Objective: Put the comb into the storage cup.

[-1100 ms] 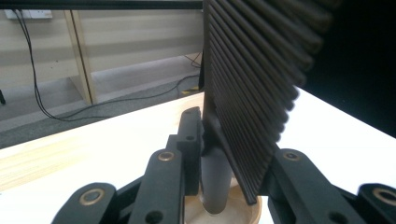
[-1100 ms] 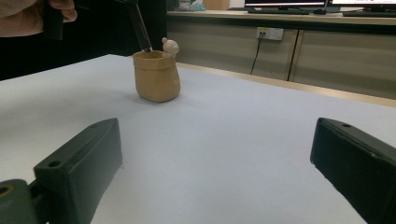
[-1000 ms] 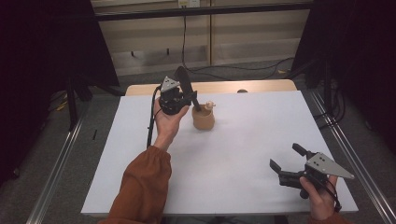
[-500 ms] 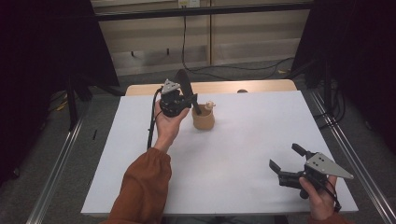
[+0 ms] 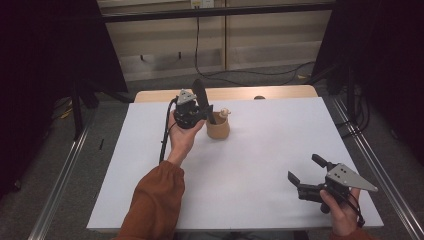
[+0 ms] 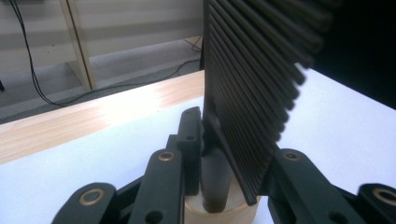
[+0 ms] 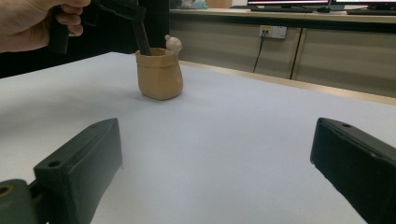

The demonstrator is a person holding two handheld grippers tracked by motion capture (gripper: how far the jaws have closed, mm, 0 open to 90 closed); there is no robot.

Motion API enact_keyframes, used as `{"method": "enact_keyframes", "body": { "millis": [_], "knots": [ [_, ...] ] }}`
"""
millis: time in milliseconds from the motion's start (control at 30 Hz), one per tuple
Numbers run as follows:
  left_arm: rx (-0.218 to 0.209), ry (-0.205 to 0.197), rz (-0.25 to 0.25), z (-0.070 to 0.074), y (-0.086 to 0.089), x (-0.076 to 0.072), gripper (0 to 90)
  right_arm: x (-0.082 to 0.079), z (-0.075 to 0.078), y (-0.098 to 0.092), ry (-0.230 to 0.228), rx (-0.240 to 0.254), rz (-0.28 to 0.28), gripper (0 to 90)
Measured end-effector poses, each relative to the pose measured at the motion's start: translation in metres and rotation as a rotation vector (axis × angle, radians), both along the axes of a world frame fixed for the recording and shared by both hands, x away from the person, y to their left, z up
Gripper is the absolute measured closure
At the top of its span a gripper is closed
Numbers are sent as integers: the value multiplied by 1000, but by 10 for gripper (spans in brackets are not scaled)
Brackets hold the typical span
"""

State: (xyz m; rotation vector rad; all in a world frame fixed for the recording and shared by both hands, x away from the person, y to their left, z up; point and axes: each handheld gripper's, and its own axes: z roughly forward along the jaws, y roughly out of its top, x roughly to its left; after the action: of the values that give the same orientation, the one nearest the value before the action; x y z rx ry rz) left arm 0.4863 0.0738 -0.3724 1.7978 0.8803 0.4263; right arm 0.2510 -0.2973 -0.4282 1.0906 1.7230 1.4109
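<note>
Black comb (image 6: 254, 88) standing upright, handle end down inside the tan cup (image 5: 218, 128) toward the far edge of the desk (image 5: 260, 165). Clamped low on the handle by the left gripper (image 5: 192, 111), fingers (image 6: 163, 186) pressed to either side just above the cup's rim. Likely light, stiff plastic; thin teeth prone to flex or snag, so better gripped at the solid handle. Cup probably light, easily tipped. Right gripper (image 5: 306, 176) well nearer than the cup, fingers apart, holding nothing.
</note>
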Motion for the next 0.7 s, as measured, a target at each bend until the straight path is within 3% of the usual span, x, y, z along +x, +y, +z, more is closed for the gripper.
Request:
{"method": "enact_keyframes", "body": {
  "millis": [533,700],
  "knots": [
    [-9,17,0,-10,-1,0,732,1,0,0,2,-4,0,15],
    [5,22,6,-14,-2,1,731,0,0,0,2,-7,2,15]
  ]
}}
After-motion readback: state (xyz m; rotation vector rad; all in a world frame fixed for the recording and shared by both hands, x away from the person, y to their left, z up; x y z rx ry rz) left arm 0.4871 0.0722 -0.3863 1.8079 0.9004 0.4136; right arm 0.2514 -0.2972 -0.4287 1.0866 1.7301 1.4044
